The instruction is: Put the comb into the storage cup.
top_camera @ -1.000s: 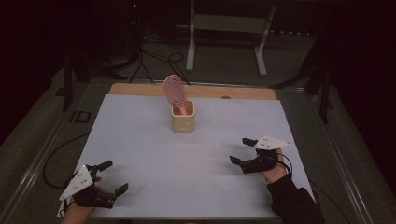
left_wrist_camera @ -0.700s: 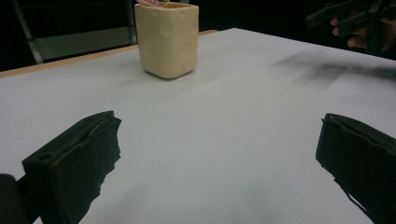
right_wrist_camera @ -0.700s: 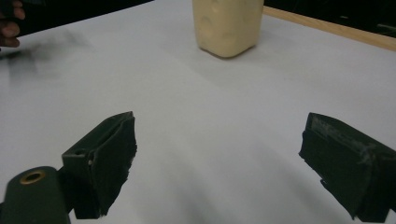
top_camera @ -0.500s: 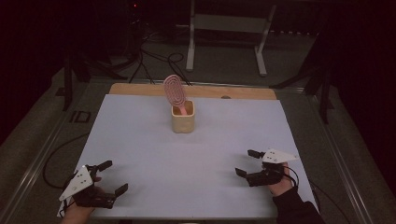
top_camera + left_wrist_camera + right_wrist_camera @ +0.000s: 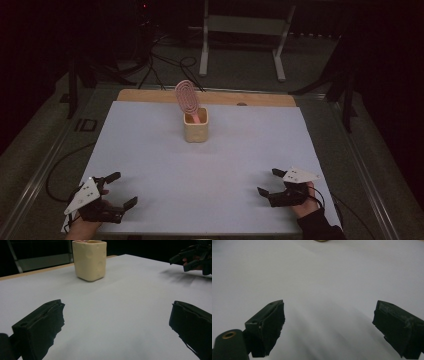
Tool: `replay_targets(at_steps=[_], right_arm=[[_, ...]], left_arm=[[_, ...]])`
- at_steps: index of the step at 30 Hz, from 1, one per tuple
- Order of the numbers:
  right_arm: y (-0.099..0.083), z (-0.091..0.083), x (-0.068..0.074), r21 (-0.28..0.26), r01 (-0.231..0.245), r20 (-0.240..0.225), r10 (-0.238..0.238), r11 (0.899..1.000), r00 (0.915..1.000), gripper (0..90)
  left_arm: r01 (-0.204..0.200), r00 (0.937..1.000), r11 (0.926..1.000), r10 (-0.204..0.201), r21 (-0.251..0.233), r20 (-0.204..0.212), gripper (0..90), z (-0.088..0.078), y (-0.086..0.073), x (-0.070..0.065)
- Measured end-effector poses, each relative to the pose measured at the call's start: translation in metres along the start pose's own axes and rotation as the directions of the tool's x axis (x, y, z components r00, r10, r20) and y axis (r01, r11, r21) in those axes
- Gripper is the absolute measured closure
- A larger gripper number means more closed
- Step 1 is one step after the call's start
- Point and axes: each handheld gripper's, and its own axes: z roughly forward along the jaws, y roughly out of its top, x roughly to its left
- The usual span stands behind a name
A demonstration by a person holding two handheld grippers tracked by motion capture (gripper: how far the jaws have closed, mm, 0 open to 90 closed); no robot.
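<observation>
Right now your left gripper (image 5: 120,190) sits at the near left corner of the white table sheet (image 5: 210,165), jaws spread wide and holding nothing. In the left gripper view the two black jaws stand far apart with bare sheet between them. The grey three-cornered plate (image 5: 82,194) rides on top of it, and your hand wraps the body from below at the table's front edge.

Your right gripper (image 5: 267,181) is at the near right corner, also wide open and empty, jaws pointing left across the sheet. The right gripper view shows both pads well apart over plain white surface, low and close to it; whether they touch it, cannot tell. A dark sleeve (image 5: 320,227) comes in behind it from the bottom edge. The left gripper view catches that same gripper (image 5: 186,258) far off at upper right, casting a faint shadow on the sheet.

Farther out, the cream square ceramic cup (image 5: 195,125) stands upright on the sheet near its far middle, well apart from both grippers. A pink oval spiral-patterned paddle (image 5: 186,97) stands in the cup, head up, leaning slightly left.

Behind the sheet runs a bare wooden table strip (image 5: 150,95). Beyond it a white metal stand (image 5: 205,45) sits on dark floor.
</observation>
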Motion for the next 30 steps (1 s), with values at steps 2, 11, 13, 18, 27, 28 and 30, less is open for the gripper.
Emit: replay_targets(at_steps=[2, 11, 13, 18, 27, 28, 30], right_arm=[[0.0004, -0.0010, -0.0015, -0.010, -0.015, 0.001, 0.015, 1.000, 0.9999, 9.9], [0.0006, 0.0022, -0.0087, 0.011, -0.052, 0.020, 0.051, 0.999, 0.9985, 9.9], [0.0016, 0.0017, -0.0079, 0.011, -0.043, 0.030, 0.043, 0.999, 0.9986, 9.9], [0.0012, 0.0014, -0.0081, 0.006, -0.021, 0.025, 0.021, 1.000, 0.9995, 9.9], [0.0011, 0.0026, -0.0082, 0.005, -0.020, 0.015, 0.019, 1.000, 0.9997, 9.9], [0.0011, 0.0025, -0.0080, 0.005, -0.022, 0.014, 0.022, 1.000, 0.9997, 9.9], [0.0013, 0.0021, -0.0084, 0.004, -0.014, 0.015, 0.014, 1.000, 0.9998, 9.9]], left_arm=[[-0.002, 1.0000, 1.0000, 0.002, 0.002, 0.003, 0.0, 0.0003, -0.0003, 0.0001], [-0.004, 1.0000, 1.0000, 0.004, 0.004, -0.002, 0.0, 0.0001, -0.0002, -0.0001], [-0.003, 1.0000, 1.0000, 0.003, 0.005, -0.001, 0.0, 0.0002, -0.0003, 0.0000], [-0.002, 1.0000, 1.0000, 0.002, 0.004, -0.001, 0.0, -0.0001, -0.0003, 0.0000], [0.005, 1.0000, 0.9999, -0.005, 0.009, -0.004, 0.0, 0.0000, -0.0008, 0.0005], [0.006, 1.0000, 1.0000, -0.005, 0.007, -0.004, 0.0, 0.0000, -0.0007, 0.0005], [0.006, 1.0000, 0.9999, -0.006, 0.009, -0.005, 0.0, 0.0000, -0.0008, 0.0009]])
